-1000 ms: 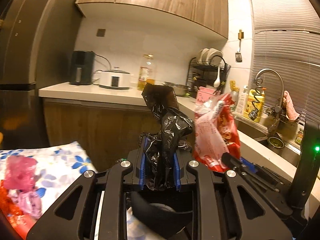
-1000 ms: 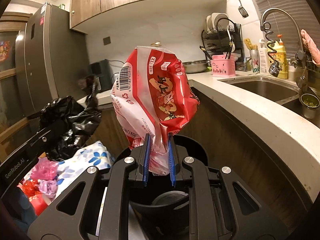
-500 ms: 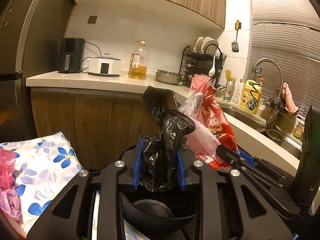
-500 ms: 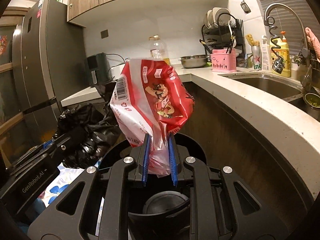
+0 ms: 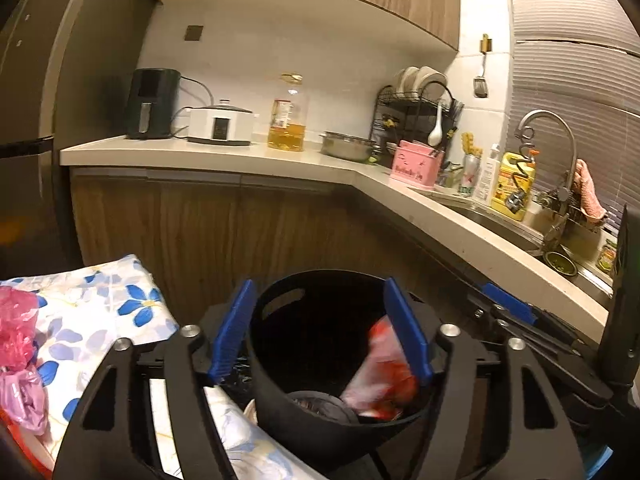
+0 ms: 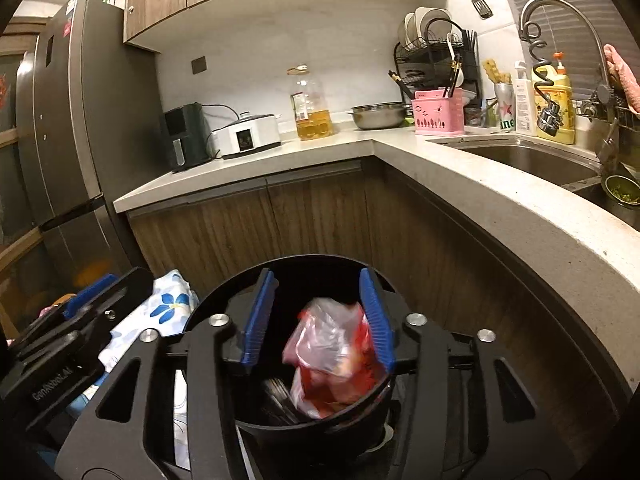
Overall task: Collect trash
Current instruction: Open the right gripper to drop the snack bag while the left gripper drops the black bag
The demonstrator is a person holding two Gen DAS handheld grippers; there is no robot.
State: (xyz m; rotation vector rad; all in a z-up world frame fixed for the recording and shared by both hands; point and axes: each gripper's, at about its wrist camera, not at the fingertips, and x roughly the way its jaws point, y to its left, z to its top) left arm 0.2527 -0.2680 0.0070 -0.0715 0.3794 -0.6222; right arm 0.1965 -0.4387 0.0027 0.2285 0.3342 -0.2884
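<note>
A black round bin (image 5: 280,312) stands below both grippers; it also shows in the right wrist view (image 6: 224,300). A red and clear snack wrapper (image 6: 336,356) lies inside it, also seen in the left wrist view (image 5: 380,376). A dark crumpled item (image 5: 320,404) lies at the bin's bottom. My left gripper (image 5: 320,328) is open and empty above the bin. My right gripper (image 6: 316,316) is open and empty above the wrapper.
A floral cloth (image 5: 100,312) with pink and red trash (image 5: 16,332) lies at the left. A wooden cabinet front (image 6: 312,220) and pale counter (image 6: 500,208) curve around the bin. The counter carries an oil bottle (image 6: 312,108), appliances and a sink (image 6: 528,160).
Both grippers opened. The black bag left my left gripper and the red wrapper left my right gripper; the wrapper now lies in the bin.
</note>
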